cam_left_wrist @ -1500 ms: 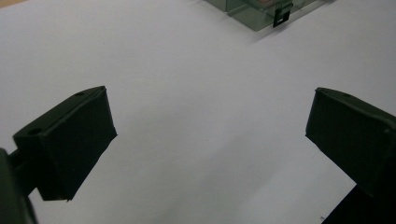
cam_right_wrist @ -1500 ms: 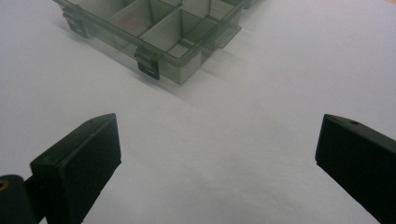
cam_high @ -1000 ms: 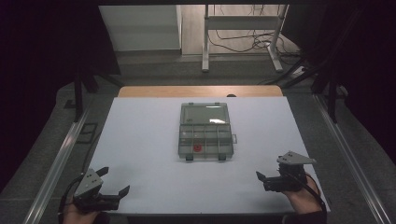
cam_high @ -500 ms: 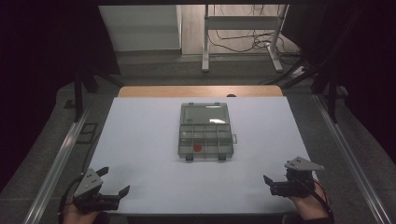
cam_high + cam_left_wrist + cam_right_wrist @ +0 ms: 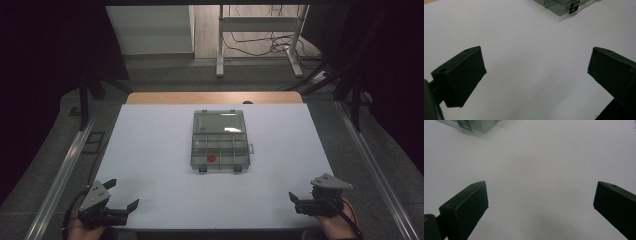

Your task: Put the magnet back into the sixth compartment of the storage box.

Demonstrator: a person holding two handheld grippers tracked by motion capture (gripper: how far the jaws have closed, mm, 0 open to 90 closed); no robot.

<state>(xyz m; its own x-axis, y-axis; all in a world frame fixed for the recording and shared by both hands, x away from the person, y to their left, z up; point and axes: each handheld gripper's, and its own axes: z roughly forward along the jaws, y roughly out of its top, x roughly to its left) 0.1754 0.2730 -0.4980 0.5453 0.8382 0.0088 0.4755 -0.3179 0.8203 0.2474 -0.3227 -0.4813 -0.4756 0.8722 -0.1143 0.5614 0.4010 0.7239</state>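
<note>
here, nearest, the left gripper [image 5: 120, 196] and right gripper [image 5: 295, 197] sit at the near edge of the white surface [image 5: 150, 150], each with jaws spread wide and empty. well ahead of both, between them, lies the clear compartment box [image 5: 220, 141], lid flipped up, a small red piece [image 5: 211, 158] in one near cell. likely risk: a one-sided reach could shove the light box across the smooth surface.

A: Where's the left gripper [image 5: 121, 196]?
B: Near left, jaws spread wide; a hand [image 5: 82, 231] holds it.
A: And the right gripper [image 5: 295, 199]?
B: Near right, jaws likewise apart; nothing between them.
</note>
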